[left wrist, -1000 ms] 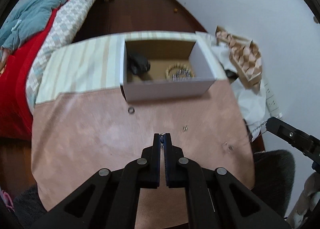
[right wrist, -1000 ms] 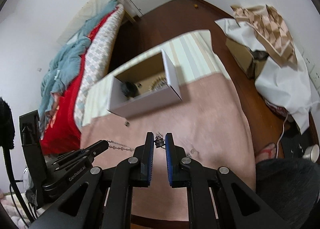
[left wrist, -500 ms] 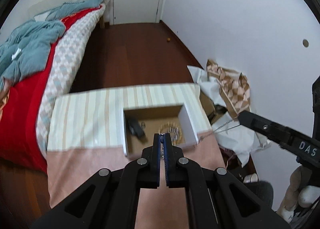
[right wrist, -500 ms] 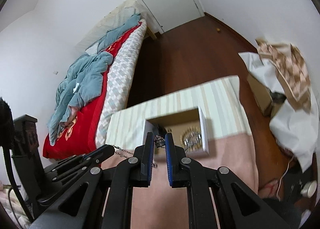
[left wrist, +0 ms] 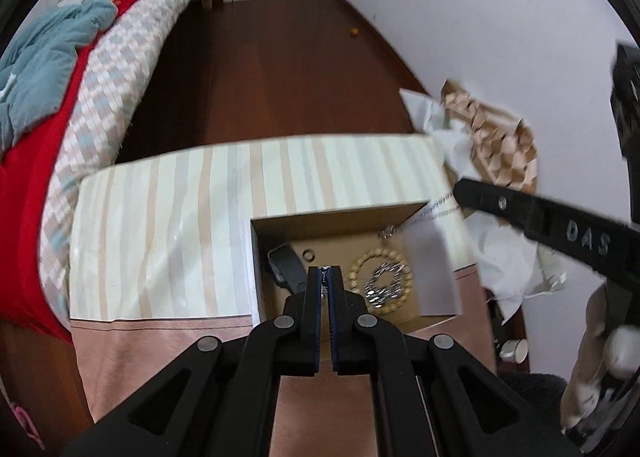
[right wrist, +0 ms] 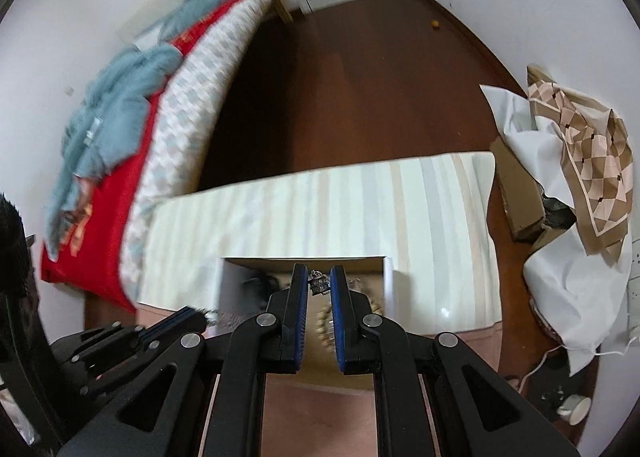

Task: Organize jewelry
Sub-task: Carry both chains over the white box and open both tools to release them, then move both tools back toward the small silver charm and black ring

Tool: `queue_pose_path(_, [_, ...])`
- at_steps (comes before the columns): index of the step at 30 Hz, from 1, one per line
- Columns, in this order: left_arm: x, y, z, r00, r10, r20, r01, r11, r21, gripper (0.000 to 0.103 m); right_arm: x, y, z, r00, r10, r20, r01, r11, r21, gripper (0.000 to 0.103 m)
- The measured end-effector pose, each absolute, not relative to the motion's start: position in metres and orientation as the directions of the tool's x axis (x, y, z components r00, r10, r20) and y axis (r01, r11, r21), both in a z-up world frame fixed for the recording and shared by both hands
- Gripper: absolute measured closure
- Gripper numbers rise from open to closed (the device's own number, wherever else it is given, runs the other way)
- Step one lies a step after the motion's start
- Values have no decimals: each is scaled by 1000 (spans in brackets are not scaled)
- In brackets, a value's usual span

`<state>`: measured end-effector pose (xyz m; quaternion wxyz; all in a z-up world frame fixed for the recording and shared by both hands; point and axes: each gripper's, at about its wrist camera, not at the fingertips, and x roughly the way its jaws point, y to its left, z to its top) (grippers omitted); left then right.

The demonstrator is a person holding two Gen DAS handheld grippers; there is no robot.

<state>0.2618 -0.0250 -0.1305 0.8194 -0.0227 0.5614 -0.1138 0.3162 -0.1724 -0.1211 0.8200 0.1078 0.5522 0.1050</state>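
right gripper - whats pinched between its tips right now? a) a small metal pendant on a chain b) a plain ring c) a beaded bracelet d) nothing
a: in the right wrist view, the right gripper has its blue pads closed on a small metal pendant above the open box.

Red bed (left wrist: 28,193), blue blanket (right wrist: 116,105) (rumpled), patterned cloth (right wrist: 592,161)

The only lettering that can be read is "DAS", in pale raised capitals on the side of the black finger of the right gripper (left wrist: 456,193), which reaches in from the right edge of the left wrist view. The red bedcover (right wrist: 116,193) in the right wrist view carries an orange figure or character, but it is too blurred and folded to make out.
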Motion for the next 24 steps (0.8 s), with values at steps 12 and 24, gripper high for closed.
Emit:
queue_pose_path(12, [270, -18, -154, 267, -137, -954, 68, 990, -124, 97, 344, -175, -163, 282, 243, -928, -39, 969, 242, 85])
queue_pose_path(24, [257, 4, -135, 366, -46, -930, 9, 999, -45, 27, 308, -176, -145, 337, 113, -935, -23, 993, 112, 15])
